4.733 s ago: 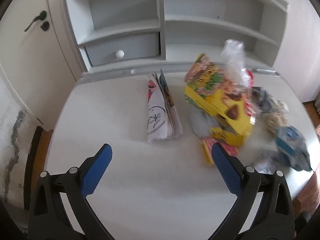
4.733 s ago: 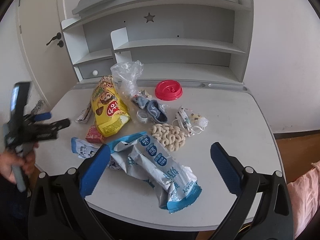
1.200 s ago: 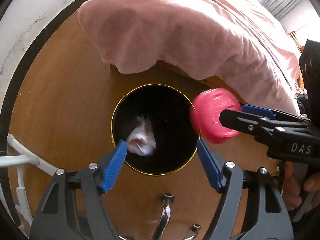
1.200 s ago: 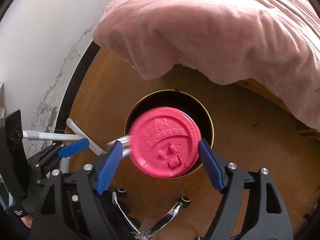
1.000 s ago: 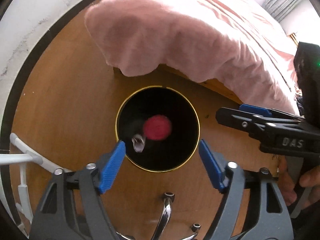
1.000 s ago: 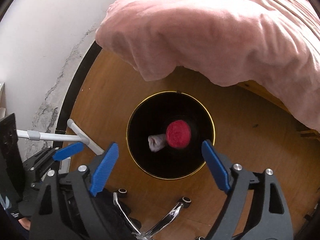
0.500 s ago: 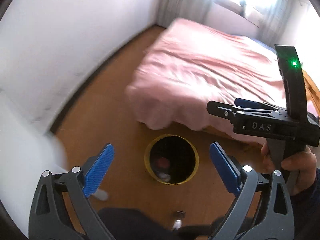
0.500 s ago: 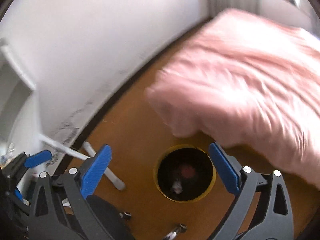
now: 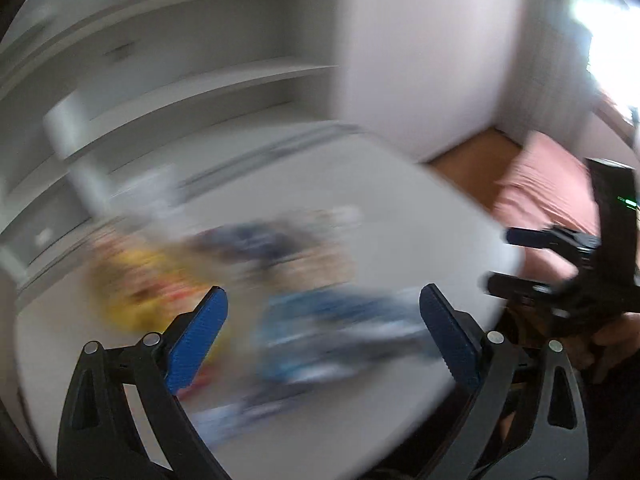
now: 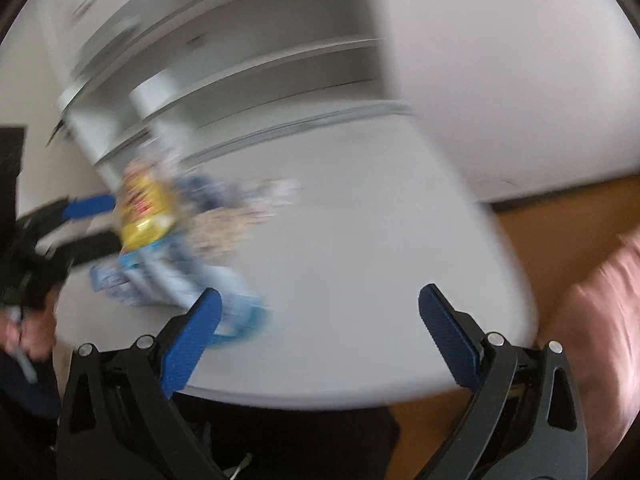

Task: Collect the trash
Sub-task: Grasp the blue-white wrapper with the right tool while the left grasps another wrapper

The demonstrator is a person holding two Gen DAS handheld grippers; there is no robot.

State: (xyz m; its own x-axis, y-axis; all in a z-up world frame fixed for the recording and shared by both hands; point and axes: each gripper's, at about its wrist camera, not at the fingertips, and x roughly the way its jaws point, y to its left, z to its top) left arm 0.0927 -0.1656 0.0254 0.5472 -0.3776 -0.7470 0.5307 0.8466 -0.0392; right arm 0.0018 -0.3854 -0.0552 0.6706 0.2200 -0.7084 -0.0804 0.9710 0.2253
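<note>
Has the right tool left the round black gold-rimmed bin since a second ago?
Yes. The right tool, open and empty, has swung up from the bin to the white desk; the bin is out of view.

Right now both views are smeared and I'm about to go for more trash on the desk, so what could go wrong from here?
1. The blur hides where wrappers overlap; the blue-and-white bag lies under the yellow snack bag, so a hasty grab may drag both.
2. The blue-and-white bag's end lies near the desk front edge; a nudge could tip it to the floor.
3. The left gripper and right gripper, both open and empty, face the same pile and could collide.
</note>
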